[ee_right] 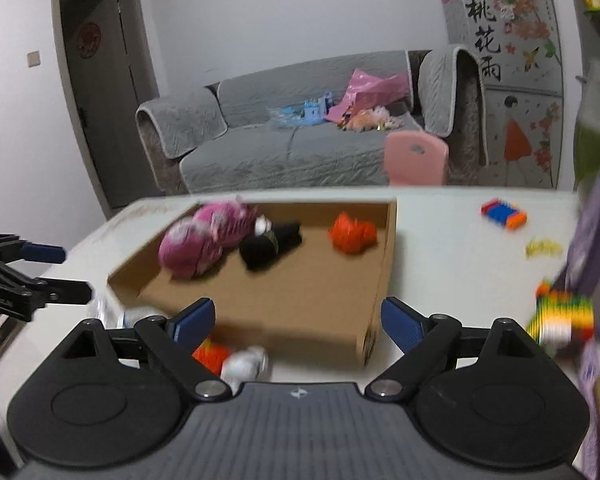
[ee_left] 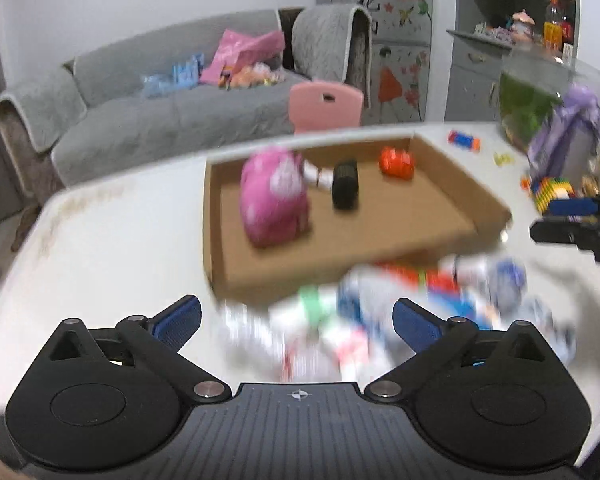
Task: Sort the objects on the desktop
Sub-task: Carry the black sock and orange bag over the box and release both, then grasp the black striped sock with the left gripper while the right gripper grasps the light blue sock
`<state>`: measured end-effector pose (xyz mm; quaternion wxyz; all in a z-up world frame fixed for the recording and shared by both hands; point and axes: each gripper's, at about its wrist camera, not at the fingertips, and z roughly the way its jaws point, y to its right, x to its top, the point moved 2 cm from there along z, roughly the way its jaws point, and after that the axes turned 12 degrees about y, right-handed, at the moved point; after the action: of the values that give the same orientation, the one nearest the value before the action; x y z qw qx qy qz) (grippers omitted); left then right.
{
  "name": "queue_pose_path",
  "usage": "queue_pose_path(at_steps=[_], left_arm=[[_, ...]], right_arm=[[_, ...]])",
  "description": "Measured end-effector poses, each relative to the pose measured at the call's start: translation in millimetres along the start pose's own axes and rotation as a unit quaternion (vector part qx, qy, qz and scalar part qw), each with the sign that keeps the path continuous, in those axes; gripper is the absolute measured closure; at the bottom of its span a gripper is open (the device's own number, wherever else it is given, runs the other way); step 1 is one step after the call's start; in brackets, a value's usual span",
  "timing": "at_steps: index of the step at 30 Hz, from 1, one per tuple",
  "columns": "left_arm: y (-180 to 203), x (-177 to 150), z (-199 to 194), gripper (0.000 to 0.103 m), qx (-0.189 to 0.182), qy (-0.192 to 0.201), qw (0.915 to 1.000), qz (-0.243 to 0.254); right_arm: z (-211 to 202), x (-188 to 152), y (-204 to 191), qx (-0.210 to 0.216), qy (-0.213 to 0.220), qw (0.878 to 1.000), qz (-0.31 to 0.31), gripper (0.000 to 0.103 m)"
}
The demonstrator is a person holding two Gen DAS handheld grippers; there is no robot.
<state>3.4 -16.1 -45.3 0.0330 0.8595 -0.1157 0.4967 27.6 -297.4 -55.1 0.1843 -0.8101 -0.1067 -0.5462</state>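
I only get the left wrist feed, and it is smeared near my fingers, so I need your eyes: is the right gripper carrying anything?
Observer: No. The right wrist view shows the right gripper open, with nothing between its fingers.
Operator: What lies just below it on the table?
Observer: An orange piece and a white crumpled thing lie side by side. Both are outside the near wall of the cardboard box, close to the gripper's left finger.
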Motion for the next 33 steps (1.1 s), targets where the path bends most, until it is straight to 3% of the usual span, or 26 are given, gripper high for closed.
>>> queue_pose_path(at_steps=[6, 12, 17, 25, 33], left_arm=[[16, -44, -33, 0.001, -0.051, -0.015, 0.9986, -0.001], [51, -55, -39, 0.001, -0.097, -0.005, 0.994, 0.051], [61, -61, -25, 0.001, -0.117, -0.02, 0.9914, 0.054], [66, -70, -16, 0.001, -0.148, -0.045, 0.9876, 0.028], [80, -71, -21, 0.002, -0.177, -0.048, 0.9824, 0.032]], right_arm=[[-24, -22, 2, 0.017, -0.009, 1.0, 0.012, 0.015], [-52, -41, -7, 0.037, -0.002, 0.999, 0.02, 0.012], [-50, -49, -27, 0.06, -0.015, 0.998, -0.012, 0.012], [-39, -61, -42, 0.051, -0.04, 0.996, -0.053, 0.013], [-38, -68, -32, -0.001, -0.049, 0.997, -0.054, 0.013]])
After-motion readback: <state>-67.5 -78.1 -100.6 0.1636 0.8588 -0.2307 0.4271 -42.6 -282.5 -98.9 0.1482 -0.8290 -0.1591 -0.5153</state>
